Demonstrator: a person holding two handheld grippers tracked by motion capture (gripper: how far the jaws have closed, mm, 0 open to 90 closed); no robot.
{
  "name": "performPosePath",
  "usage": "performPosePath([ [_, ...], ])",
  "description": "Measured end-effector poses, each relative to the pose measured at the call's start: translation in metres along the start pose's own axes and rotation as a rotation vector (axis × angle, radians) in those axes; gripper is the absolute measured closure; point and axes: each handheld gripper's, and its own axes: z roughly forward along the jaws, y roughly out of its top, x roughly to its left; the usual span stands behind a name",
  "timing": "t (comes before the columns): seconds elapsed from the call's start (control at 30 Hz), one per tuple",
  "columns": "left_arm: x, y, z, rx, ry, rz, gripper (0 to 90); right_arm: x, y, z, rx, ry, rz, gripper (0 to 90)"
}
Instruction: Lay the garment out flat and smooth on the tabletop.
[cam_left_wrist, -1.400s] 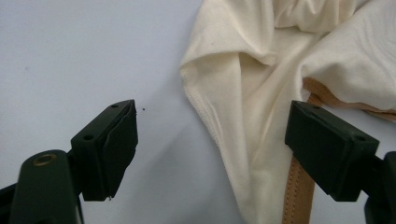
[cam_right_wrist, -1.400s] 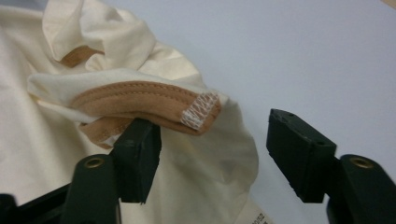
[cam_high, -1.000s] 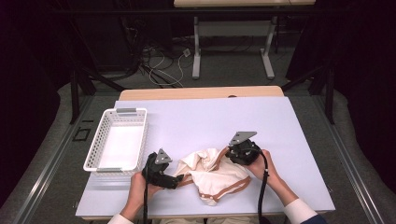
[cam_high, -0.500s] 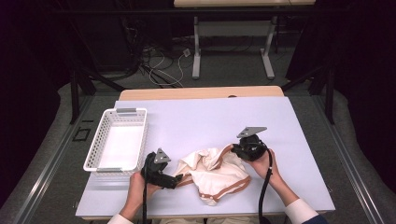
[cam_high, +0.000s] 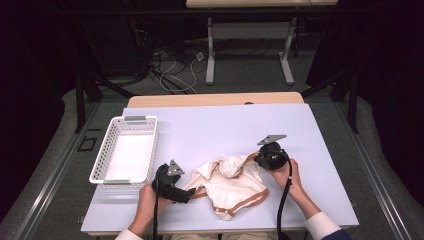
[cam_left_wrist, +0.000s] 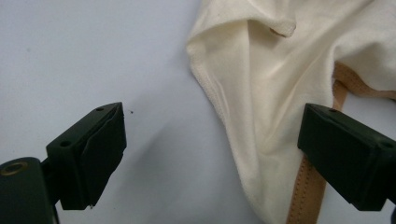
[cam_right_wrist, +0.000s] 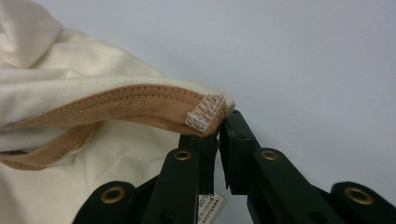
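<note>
Fingers of the right gripper (cam_right_wrist: 215, 133) are nearly closed at the lower middle of the right gripper view, pinching the stitched corner of the tan trim (cam_right_wrist: 140, 107) on a cream garment (cam_right_wrist: 70, 93); the trim's white zigzag stitching sits right at the fingertips, and the rest of the cloth spreads to the left of that frame. Fingers of the left gripper (cam_left_wrist: 212, 149) stand wide apart in the left gripper view, one at the lower left and one at the right edge, hovering over the lilac tabletop (cam_left_wrist: 93, 56). A folded edge of the garment (cam_left_wrist: 261, 93) lies between them, nearer the right finger (cam_left_wrist: 348, 156), with a tan strap (cam_left_wrist: 306, 191) running down just beside it. Whether that finger touches the cloth cannot be told.

From the high view, the left gripper (cam_high: 187, 192) is at the lower left of centre, close to the garment's (cam_high: 230, 185) left side, and the right gripper (cam_high: 257, 160) is at its upper right edge. The cloth lies crumpled on the near part of the tabletop (cam_high: 225, 130) between both hands. Farther off, toward the left edge, stands a white basket (cam_high: 125, 150), well apart from the garment
</note>
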Motion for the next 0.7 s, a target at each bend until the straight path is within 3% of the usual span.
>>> performPosePath([
  [0.1,0.0,0.0,0.0,0.007,0.001,0.008,8.2,-0.002,-0.002,0.004,0.02,-0.022,-0.001,83.8],
  [0.13,0.0,0.0,0.0,0.001,0.003,0.003,8.2,-0.003,-0.002,0.003,0.05,-0.022,-0.012,81.4],
  [0.2,0.0,0.0,0.0,0.004,0.002,0.006,8.2,-0.004,-0.002,0.002,0.046,-0.004,-0.024,73.1],
  [0.27,0.001,-0.001,-0.001,0.004,0.001,0.003,8.2,-0.002,-0.001,-0.003,0.047,-0.017,-0.045,61.3],
  [0.47,0.001,-0.001,-0.002,-0.003,-0.004,0.004,7.8,0.011,0.006,-0.033,0.015,0.02,-0.144,36.1],
  [0.57,0.001,-0.001,-0.003,-0.01,-0.009,0.006,6.6,0.021,0.009,-0.043,-0.004,0.056,-0.188,27.9],
  [0.7,0.001,-0.001,-0.002,-0.013,-0.011,-0.001,4.2,0.037,0.014,-0.049,-0.024,0.105,-0.251,24.1],
])
